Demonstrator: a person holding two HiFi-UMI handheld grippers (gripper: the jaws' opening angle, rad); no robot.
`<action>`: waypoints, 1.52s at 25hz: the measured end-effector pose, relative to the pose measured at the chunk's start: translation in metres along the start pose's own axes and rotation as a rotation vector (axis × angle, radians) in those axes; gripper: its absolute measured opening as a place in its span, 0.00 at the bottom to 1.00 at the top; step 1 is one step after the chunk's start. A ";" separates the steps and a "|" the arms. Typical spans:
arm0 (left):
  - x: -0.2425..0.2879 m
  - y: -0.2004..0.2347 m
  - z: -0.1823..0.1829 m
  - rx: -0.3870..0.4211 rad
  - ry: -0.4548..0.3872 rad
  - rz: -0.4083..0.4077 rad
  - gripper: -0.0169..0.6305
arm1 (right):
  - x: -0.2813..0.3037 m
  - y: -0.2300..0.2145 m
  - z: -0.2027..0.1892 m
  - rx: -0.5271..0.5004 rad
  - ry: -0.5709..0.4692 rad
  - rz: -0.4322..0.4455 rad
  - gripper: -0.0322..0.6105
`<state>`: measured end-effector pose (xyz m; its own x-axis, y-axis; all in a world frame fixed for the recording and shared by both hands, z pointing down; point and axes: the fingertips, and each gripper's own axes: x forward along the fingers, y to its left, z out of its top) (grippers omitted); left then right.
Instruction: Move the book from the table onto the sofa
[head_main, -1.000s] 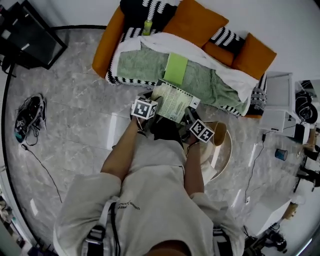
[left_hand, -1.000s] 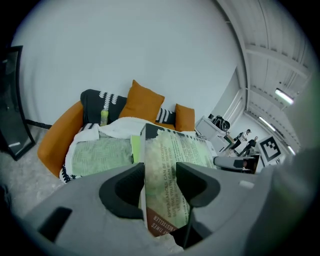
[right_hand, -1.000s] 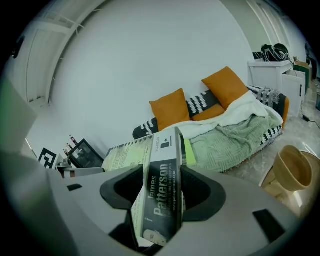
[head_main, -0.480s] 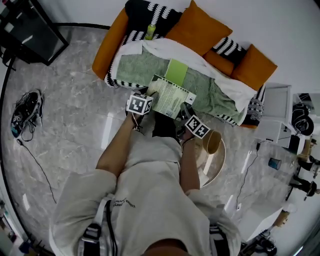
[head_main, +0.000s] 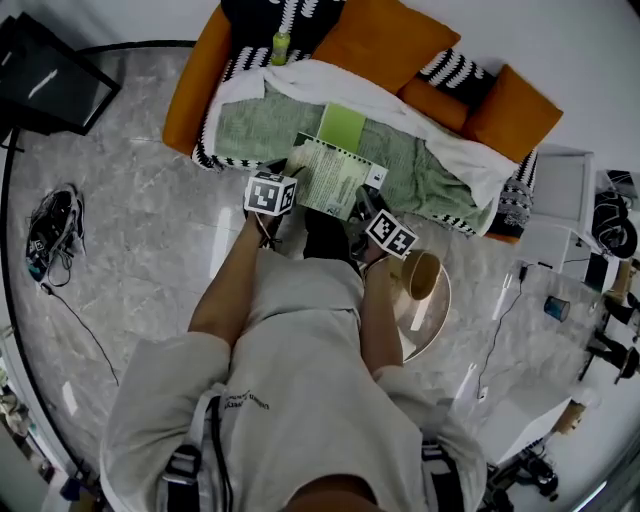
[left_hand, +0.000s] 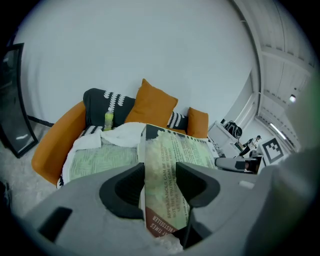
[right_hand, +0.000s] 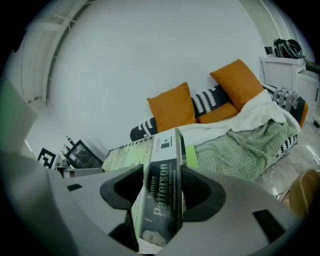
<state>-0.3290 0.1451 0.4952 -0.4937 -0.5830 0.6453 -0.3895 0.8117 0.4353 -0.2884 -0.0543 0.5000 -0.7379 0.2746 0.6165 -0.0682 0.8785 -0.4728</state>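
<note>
Book in transit: the left hand-held gripper (head_main: 296, 186) and the right hand-held gripper (head_main: 362, 207) each clamp one side of the book (head_main: 335, 178), jaws spread wide on its thickness. In the last second the pair has carried it toward 12 o'clock. Its far edge now overlaps the green blanket (head_main: 260, 125) on the sofa (head_main: 185, 100), so only the set-down appears left. At 4 o'clock, a tan cup (head_main: 420, 275) stands on the round tabletop (head_main: 425, 325), contents unreadable.
</note>
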 end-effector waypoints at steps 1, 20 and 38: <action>0.009 -0.001 0.002 -0.003 0.008 0.004 0.35 | 0.005 -0.006 0.002 0.006 0.009 -0.003 0.40; 0.106 0.029 0.057 -0.169 0.077 0.168 0.35 | 0.124 -0.054 0.076 -0.004 0.220 0.094 0.40; 0.124 0.173 0.052 -0.239 0.083 0.138 0.35 | 0.245 0.017 0.043 -0.102 0.307 0.131 0.40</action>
<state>-0.4984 0.2115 0.6181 -0.4602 -0.4690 0.7538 -0.1236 0.8747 0.4687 -0.4995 0.0106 0.6159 -0.4984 0.4786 0.7229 0.0926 0.8584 -0.5045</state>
